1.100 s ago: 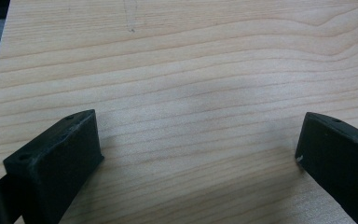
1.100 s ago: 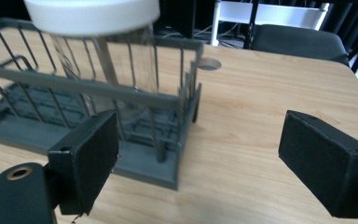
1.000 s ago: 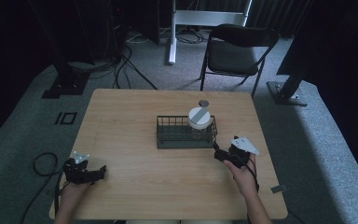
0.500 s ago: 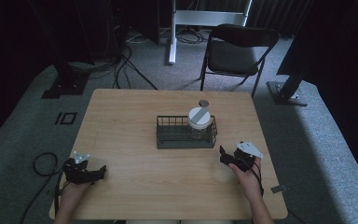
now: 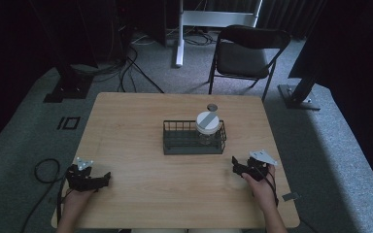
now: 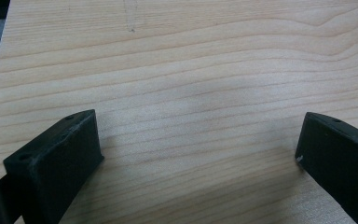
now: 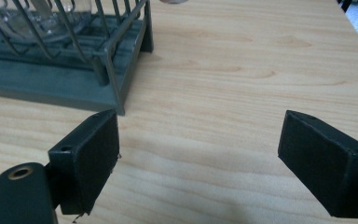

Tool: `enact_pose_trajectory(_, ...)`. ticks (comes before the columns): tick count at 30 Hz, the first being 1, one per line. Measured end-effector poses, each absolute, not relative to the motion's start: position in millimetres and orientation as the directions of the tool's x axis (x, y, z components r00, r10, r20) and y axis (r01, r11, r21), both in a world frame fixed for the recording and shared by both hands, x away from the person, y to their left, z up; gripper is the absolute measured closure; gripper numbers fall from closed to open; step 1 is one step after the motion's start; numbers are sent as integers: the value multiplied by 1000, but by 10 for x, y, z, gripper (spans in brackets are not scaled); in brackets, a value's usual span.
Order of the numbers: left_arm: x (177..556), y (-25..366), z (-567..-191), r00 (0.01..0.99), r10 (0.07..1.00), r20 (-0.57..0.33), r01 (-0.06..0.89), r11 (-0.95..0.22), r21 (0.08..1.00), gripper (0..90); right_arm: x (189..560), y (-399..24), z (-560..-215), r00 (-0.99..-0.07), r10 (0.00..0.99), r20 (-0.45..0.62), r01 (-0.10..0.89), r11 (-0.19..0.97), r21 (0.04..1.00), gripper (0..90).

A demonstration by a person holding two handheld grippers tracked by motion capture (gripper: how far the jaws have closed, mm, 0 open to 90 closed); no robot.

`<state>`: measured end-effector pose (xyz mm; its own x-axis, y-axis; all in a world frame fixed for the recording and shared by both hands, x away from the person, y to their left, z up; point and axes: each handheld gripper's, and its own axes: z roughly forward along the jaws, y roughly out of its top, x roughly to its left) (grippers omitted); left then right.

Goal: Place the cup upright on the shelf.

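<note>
Pale wood worktop [image 5: 141, 126], square, bare over most of its surface. Black folding chair [image 5: 245, 53] beyond its far edge. Dark wire rack [image 5: 179, 141] at centre, holding a clear glass jar [image 5: 207, 127] with a white lid at its right end. Small round object, possibly a loose cap [image 5: 212, 107], just behind the rack. Left tool [image 5: 105, 177] at the near-left corner, jaws wide apart, empty. Right tool [image 5: 236, 164] near the rack's right corner, jaws wide, empty. Risk: a forward reach could catch the rack's corner and shift or tip the jar.
</note>
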<state>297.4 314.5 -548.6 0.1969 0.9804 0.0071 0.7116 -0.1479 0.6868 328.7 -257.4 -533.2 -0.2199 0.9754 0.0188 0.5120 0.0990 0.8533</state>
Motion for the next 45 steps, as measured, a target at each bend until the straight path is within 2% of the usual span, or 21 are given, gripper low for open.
enact_pose_trajectory(5, 2974, 3145, -5486, 197, 980, 7, 712, -148, 687, 1, 3290, -2638, -5359, -242, 970, 23, 532, 113, 839, 127)
enact_pose_trajectory(7, 2974, 3145, -5486, 197, 980, 7, 712, -148, 687, 1, 3292, -2667, -5359, -290, 957, 16, 534, 148, 833, 130)
enact_pose_trajectory(9, 2974, 3145, -5486, 197, 980, 7, 712, -148, 687, 1, 3289, -2690, -5356, -298, 954, -6, 534, 172, 828, 132)
enact_pose_trajectory(28, 2974, 3145, -5486, 197, 980, 7, 712, -148, 687, 1, 3294, -2724, -5485, -467, 884, 27, 588, 288, 756, 133)
enact_pose_trajectory(39, 2974, 3145, -5486, 197, 980, 7, 712, -148, 687, 1, 3289, -2757, -5509, -462, 887, 6, 599, 307, 739, 133)
enact_pose_trajectory(45, 2974, 3145, -5486, 197, 980, 7, 712, -148, 687, 2, 3285, -2739, -5512, -493, 870, -4, 592, 339, 731, 136)
